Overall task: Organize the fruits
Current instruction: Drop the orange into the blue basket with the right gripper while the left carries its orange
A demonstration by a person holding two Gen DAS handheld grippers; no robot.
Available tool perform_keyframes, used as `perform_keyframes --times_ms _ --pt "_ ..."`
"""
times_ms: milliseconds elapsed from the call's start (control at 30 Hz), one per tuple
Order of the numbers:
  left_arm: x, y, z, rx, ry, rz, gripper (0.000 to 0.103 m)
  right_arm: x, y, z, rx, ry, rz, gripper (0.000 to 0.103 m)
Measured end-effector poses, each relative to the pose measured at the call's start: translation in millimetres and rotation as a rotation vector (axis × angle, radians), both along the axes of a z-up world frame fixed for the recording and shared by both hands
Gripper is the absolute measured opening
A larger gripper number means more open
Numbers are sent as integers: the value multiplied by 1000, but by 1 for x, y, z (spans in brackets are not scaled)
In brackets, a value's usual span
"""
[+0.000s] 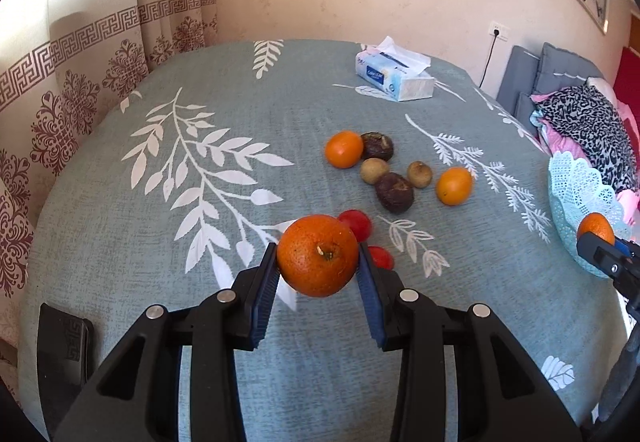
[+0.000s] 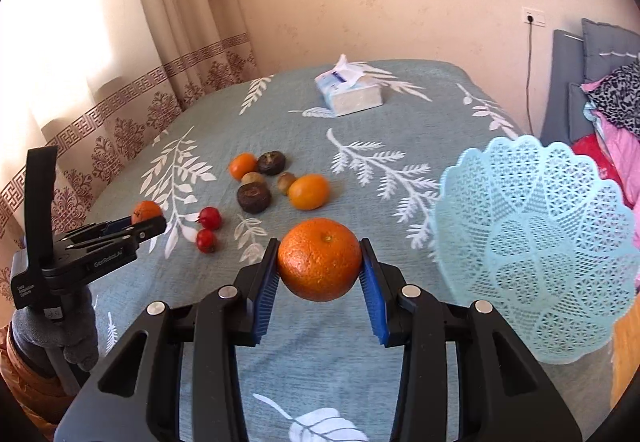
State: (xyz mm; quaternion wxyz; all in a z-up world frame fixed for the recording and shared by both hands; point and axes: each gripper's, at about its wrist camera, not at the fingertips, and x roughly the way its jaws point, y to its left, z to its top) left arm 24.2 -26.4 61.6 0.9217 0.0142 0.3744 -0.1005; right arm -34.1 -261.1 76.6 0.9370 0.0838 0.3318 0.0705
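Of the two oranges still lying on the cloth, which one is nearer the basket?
The loose orange right of the brown fruits, on the side toward the blue lace basket. The other orange lies at the cluster's far left.

L wrist: looks down-fwd, close | R wrist: same | shared: table [image 1: 100, 202] fruit

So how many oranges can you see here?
4: one round orange in the left claw, one round orange in the right claw, and two smaller oranges loose on the leaf-print tablecloth. None seems hidden.
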Motion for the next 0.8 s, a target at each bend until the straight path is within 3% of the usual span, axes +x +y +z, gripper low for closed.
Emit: perform_keyframes --times_ms 333,600,733,800 --pt "-6 -64 13 15 -13 -123 39 -17 -91 -7 -67 11 -285 40" --pt "-8 -123 23 22 -19 -247 39 -30 -124 -12 -72 14 -365 40" --pt "-7 -150 26 8 -10 -312 39 -37 -134 -6 -48 -16 -396 58" --pt "-8 -164 27 4 -6 -348 39 -41 -138 -3 -47 -29 -406 59"
